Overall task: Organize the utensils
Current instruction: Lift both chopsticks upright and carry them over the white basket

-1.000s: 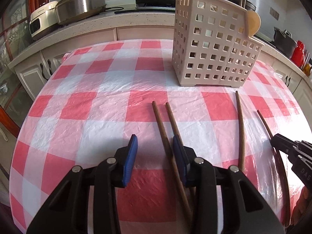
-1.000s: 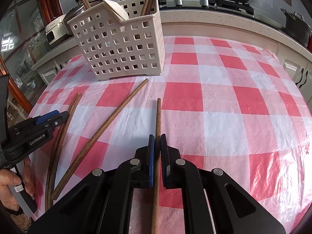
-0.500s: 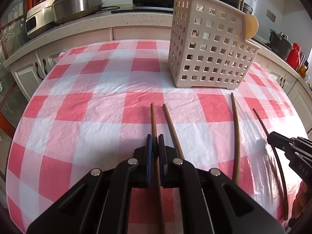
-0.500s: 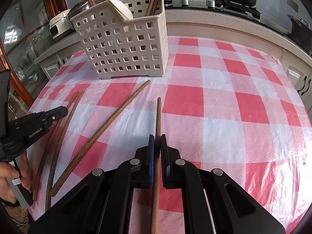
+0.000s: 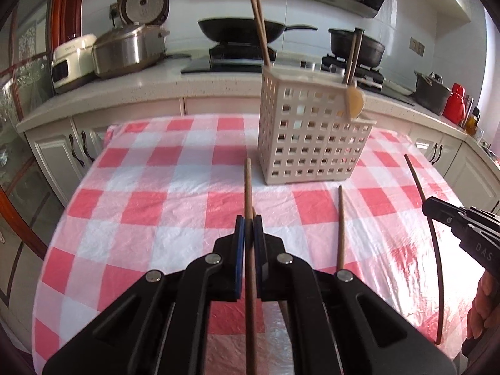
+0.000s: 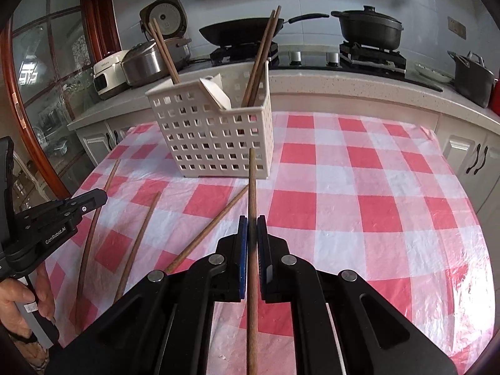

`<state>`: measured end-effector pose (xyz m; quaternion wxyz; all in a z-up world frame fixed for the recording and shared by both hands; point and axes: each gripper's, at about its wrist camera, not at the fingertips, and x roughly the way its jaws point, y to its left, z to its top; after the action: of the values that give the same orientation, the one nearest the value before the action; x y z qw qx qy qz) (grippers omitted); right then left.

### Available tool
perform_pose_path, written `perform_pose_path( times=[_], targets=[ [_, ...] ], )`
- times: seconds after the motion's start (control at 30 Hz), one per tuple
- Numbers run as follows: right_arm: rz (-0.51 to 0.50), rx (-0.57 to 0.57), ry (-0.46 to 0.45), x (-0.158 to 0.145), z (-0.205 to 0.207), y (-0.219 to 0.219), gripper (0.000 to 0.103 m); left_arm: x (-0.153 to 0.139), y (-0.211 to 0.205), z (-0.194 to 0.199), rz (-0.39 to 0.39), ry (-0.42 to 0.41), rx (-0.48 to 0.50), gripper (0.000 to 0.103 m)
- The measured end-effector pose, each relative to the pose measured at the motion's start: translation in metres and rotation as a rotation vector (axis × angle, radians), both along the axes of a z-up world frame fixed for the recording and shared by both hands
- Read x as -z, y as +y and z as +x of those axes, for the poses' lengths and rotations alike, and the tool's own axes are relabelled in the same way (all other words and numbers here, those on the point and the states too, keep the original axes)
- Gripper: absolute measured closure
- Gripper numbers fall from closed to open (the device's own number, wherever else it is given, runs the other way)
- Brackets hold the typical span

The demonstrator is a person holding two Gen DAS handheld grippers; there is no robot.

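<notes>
A brown chopstick [image 5: 248,187] is clamped between the blue pads of my left gripper [image 5: 249,218], lifted and pointing at the white perforated basket [image 5: 312,143]. My right gripper [image 6: 252,218] is shut on another chopstick [image 6: 252,181], also raised toward the basket [image 6: 215,137]. Each gripper shows in the other view: the right gripper [image 5: 432,207] at the right edge, the left gripper [image 6: 93,197] at the left edge. Two loose chopsticks [image 6: 137,243] [image 6: 212,228] lie on the red-and-white checked cloth [image 6: 359,218]. The basket holds several upright chopsticks [image 6: 261,59] and a pale spoon [image 6: 215,92].
Behind the table runs a counter [image 5: 140,90] with a rice cooker [image 5: 142,3], a steel pot [image 5: 125,50], a black wok [image 5: 240,29] and a black pot [image 6: 370,28] on the stove. White cabinets [image 6: 468,156] stand to the right. A hand [image 6: 15,300] grips the left tool's handle.
My left gripper has shut on one chopstick. Both grippers have risen and tipped upward, lifting their chopsticks off the cloth toward the basket.
</notes>
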<state>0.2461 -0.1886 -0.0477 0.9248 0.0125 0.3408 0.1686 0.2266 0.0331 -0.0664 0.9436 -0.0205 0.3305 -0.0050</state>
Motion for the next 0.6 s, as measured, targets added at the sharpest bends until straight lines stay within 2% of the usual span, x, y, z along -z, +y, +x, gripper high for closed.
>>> perform_pose_path(
  times=[0.4,0.6],
  targets=[
    [0.012,-0.008,-0.157,-0.048,-0.04,-0.001,0.096,-0.054,-0.002,-0.052,0.001,-0.176,0.014,0.097],
    [0.013,-0.004,-0.191,-0.06,-0.052,-0.002,0.096,-0.072,-0.001,-0.076,-0.005,-0.245,0.023,0.097]
  ],
)
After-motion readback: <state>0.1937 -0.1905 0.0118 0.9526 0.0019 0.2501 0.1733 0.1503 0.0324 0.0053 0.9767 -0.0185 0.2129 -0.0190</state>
